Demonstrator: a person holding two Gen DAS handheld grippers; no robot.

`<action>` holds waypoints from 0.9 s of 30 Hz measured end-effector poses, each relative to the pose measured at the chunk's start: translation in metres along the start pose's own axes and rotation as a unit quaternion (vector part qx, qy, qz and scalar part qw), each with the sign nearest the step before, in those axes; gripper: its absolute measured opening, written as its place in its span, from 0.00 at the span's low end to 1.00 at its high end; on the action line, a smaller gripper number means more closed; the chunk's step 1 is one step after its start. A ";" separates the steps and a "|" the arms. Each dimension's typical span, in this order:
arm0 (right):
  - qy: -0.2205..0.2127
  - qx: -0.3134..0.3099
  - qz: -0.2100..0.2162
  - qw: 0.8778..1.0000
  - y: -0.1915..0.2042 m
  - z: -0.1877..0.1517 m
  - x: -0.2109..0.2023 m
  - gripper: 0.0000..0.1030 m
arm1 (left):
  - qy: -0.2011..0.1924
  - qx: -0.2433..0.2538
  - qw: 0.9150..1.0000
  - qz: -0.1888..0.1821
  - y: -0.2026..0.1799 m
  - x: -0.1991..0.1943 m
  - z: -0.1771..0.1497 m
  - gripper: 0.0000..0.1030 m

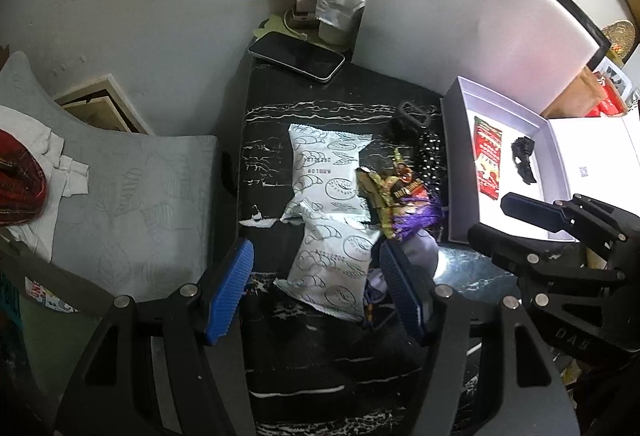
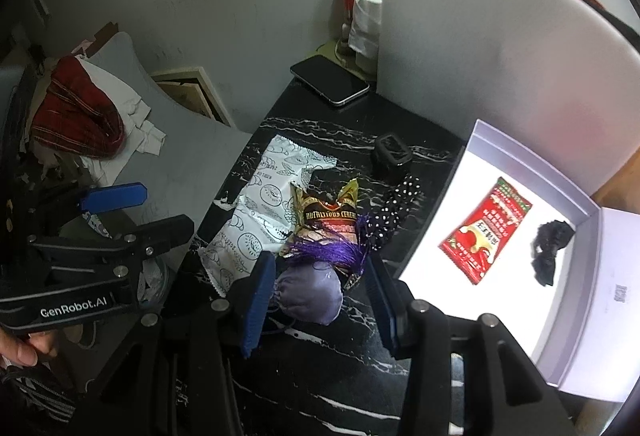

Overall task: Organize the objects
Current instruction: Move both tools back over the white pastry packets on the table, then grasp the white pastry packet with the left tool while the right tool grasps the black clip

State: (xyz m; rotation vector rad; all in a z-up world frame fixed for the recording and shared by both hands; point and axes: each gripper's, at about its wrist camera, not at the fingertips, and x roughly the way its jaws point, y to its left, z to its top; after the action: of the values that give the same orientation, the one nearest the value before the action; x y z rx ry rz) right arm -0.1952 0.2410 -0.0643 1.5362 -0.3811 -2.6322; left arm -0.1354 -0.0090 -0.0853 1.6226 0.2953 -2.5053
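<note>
Currently both grippers hang over a black marble-patterned bench (image 1: 272, 104) strewn with small goods, a shallow white cardboard box (image 2: 592, 300) open at the right of each frame. Inside the box: a red printed sachet (image 2: 486, 230) and a crumpled black fabric piece (image 2: 550, 248). Left gripper (image 1: 316, 290), bottom centre of its own view, has blue ribbed fingers (image 1: 230, 290) set moderately apart, nothing between the pads; directly beyond them lies the nearer white pastry-print snack packet (image 1: 332, 264), long axis running away up-frame and slightly leftward, a second matching white packet (image 1: 324, 168) beyond it, corners overlapping. Right gripper (image 2: 320, 300), bottom centre of its view, fingers likewise part-open and empty; a lavender cloth pouch (image 2: 310, 294) with a purple tassel (image 2: 332, 250) sits right in the gap between them, whether touched cannot be told. Behind the pouch: a gold-and-brown cereal packet (image 2: 326, 214), a black polka-dot fabric band (image 2: 394, 210), a small black clip-like object (image 2: 392, 154). Judgement: right hand is nearer both pouch and box, so the pouch looks its likely pick, then a carry rightward; left hand is better lined on the near white packet, though its fingers straddle the packet's width rather than its length. A dark phone (image 1: 298, 56) lies at upper centre.
</note>
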 end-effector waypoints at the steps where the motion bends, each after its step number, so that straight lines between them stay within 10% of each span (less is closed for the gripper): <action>1: 0.002 0.001 0.000 1.000 -0.001 0.001 0.003 0.45 | 0.001 0.000 1.000 -0.001 0.001 0.002 0.001 0.63; 27: 0.008 0.004 -0.026 1.000 -0.043 0.058 0.076 0.45 | 0.032 0.003 0.999 -0.041 -0.001 0.101 0.066 0.63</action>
State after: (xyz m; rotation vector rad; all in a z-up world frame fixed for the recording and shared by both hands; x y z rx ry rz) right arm -0.2805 0.2791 -0.1121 1.5887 -0.3552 -2.6586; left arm -0.2358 -0.0250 -0.1511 1.7307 0.3677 -2.5178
